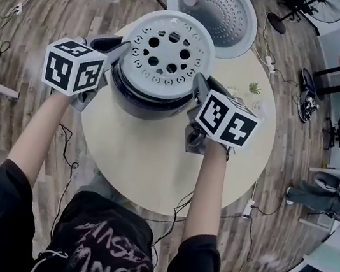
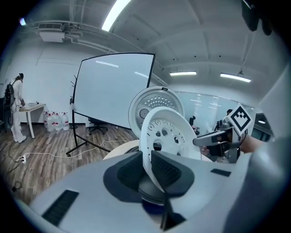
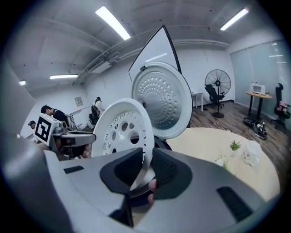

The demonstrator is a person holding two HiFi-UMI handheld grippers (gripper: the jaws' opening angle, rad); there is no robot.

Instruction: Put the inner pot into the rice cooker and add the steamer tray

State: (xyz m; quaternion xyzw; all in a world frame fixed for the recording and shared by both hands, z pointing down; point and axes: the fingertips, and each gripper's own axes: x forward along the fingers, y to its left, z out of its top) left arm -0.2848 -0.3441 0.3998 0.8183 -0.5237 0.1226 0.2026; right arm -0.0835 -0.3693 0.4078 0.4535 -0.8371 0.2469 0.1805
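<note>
White tray (image 1: 167,51) up between us: our left gripper (image 1: 121,50) clamps one rim, our right gripper (image 1: 199,86) pinches the opposite rim. We've got it hanging right over the cooker (image 1: 138,100) on the tabletop (image 1: 146,160), lid (image 1: 213,7) open.

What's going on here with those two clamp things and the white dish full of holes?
A person has a hand-held gripper in each hand. The left gripper and the right gripper pinch opposite edges of the white steamer tray, holding it roughly level over the open rice cooker on the round table. The lid stands open behind. Whether the tray already rests in the cooker is unclear.
</note>
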